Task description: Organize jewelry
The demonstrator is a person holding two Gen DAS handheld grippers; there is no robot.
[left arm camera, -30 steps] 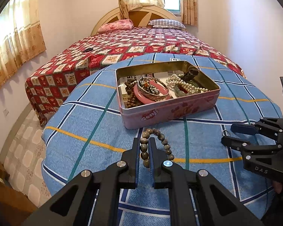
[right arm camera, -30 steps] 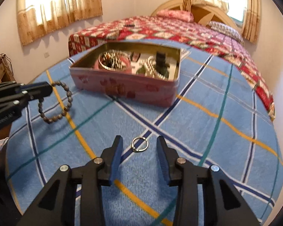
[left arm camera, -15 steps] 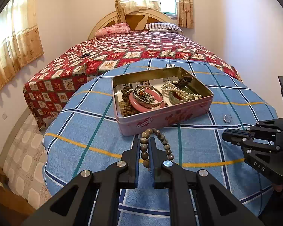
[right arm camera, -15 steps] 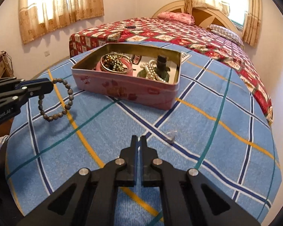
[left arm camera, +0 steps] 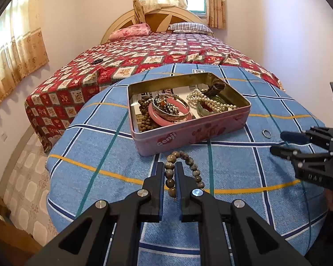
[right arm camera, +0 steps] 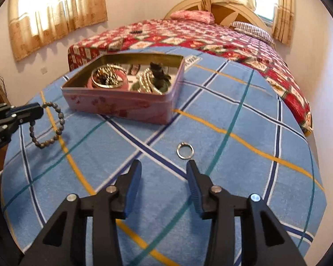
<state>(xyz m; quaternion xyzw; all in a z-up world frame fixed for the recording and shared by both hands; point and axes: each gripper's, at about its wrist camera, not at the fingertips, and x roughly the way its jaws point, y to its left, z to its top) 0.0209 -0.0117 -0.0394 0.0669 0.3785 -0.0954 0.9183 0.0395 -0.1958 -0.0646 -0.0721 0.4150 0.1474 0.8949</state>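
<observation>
- A bed [left arm camera: 157,51] with a red patchwork cover fills the far part of the room, with a pink pillow [left arm camera: 129,30] and a striped pillow [left arm camera: 189,27] at the headboard.
- A round table under a blue checked cloth [left arm camera: 95,153] stands in front of the bed and carries everything else.
- A pink tin box [left arm camera: 195,130] sits open on the far half of the cloth, its long side turned toward the left wrist camera.
- Inside the box a pink bangle [left arm camera: 157,117] lies with a gold bangle [left arm camera: 173,116] on top of it; a pearl necklace [left arm camera: 208,102] lies to their right, and dark brown beads [left arm camera: 145,119] lie at the left wall.
- The left gripper [left arm camera: 169,173] is clenched on a bead bracelet [left arm camera: 189,163], pinching one side of the loop between its fingers; the rest of the loop hangs out to the right, just in front of the box. In the right wrist view the bracelet [right arm camera: 55,126] dangles from the fingertips, and whether it touches the cloth I cannot tell.
- The right gripper [right arm camera: 164,173] is released, its jaws spread wide above the cloth.
- A small metal ring [right arm camera: 185,151] lies flat on the cloth, just beyond the right finger's tip and not between the jaws, well apart from the box.
</observation>
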